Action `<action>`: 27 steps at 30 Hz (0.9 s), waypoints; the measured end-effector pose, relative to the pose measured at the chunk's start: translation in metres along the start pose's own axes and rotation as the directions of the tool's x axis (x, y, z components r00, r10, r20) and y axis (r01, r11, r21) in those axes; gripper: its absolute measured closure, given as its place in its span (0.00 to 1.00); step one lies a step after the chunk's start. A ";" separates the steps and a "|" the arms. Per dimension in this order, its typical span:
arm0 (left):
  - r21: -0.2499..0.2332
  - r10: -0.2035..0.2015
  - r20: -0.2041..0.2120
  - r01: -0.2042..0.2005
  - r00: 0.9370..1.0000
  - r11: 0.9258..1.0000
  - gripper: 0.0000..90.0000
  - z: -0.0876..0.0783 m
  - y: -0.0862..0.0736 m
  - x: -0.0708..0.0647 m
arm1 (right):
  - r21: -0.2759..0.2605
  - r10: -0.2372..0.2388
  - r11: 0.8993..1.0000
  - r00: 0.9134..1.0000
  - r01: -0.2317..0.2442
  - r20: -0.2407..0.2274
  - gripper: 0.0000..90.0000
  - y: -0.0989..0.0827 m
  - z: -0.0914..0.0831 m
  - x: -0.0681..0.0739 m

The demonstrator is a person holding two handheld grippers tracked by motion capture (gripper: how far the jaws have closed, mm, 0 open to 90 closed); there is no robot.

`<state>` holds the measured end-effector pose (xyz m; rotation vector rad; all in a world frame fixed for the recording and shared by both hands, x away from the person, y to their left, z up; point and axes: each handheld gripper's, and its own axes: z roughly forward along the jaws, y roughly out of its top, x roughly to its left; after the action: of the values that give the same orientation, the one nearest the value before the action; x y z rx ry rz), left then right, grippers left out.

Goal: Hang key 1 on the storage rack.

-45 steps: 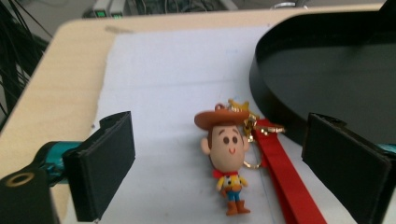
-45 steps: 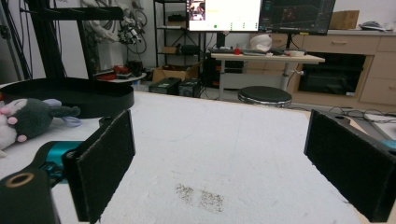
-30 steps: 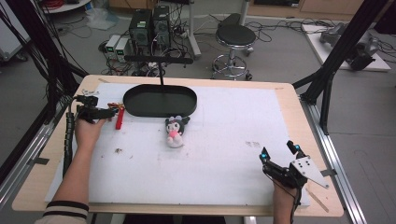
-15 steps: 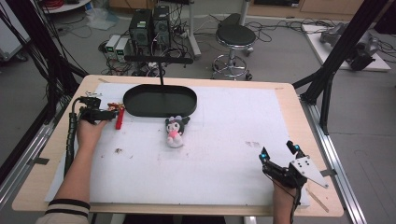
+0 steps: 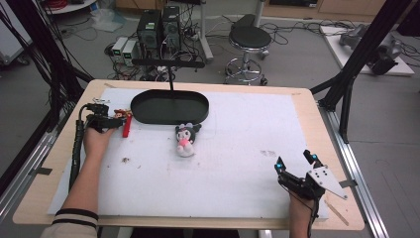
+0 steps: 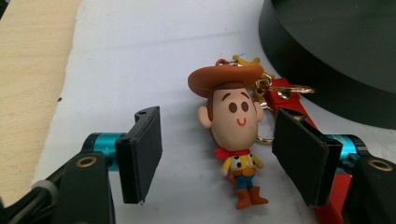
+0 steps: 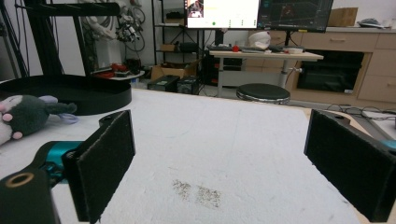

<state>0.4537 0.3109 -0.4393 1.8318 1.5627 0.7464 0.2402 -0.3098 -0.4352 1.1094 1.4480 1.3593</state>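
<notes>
1. At the upper left of the high view, my left gripper (image 5: 115,122) rests on the white mat (image 5: 237,148) just left of the black oval tray (image 5: 170,107), with a cowboy keychain figure (image 5: 120,113) at its jaw tips.
2. Seen in the left gripper view, the figure (image 6: 232,135) lies flat on the mat between my two black jaws, hat toward the top of the frame and boots toward the bottom, so its long axis runs along the jaws rather than across them.
3. My left gripper's jaws have just been closing and now stand partly open; a strip of mat shows between the left pad and the figure's head, and the right pad sits close by its cheek without visibly pressing, so nothing is gripped yet.
4. A red strap (image 6: 289,100) with gold clips trails from the hat toward the lower right of that frame, passing beneath the right jaw and beside the tray's wall (image 6: 327,56).
5. My left hand (image 5: 97,141) is by far the nearer to the figure; my right gripper (image 5: 294,164) stands wide open and empty at the lower right of the high view, well apart from it.
6. A small plush doll (image 5: 186,139) lies just below the tray, between the two grippers, untouched.
7. Judged from this, the grasp turns on squeezing the head, the widest part, squarely.
</notes>
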 end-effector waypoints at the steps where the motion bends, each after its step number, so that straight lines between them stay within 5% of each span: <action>1: 0.001 0.002 0.001 -0.002 1.000 1.000 0.39 0.000 0.000 0.000 | 0.003 0.003 1.000 1.000 -0.003 0.001 0.09 0.000 0.000 0.000; 19: -0.010 0.007 0.027 -0.007 1.000 1.000 0.65 0.005 -0.002 -0.002 | 0.014 -0.003 1.000 1.000 0.003 -0.002 0.09 -0.002 0.001 0.001; 27: -0.009 0.028 0.007 -0.028 1.000 1.000 0.67 0.004 -0.002 -0.005 | 0.009 -0.001 1.000 1.000 0.001 -0.002 0.09 -0.001 0.000 0.001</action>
<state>0.4548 0.3060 -0.4435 1.8513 1.5290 0.7576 0.2403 -0.3084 -0.4367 1.1132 1.4577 1.3549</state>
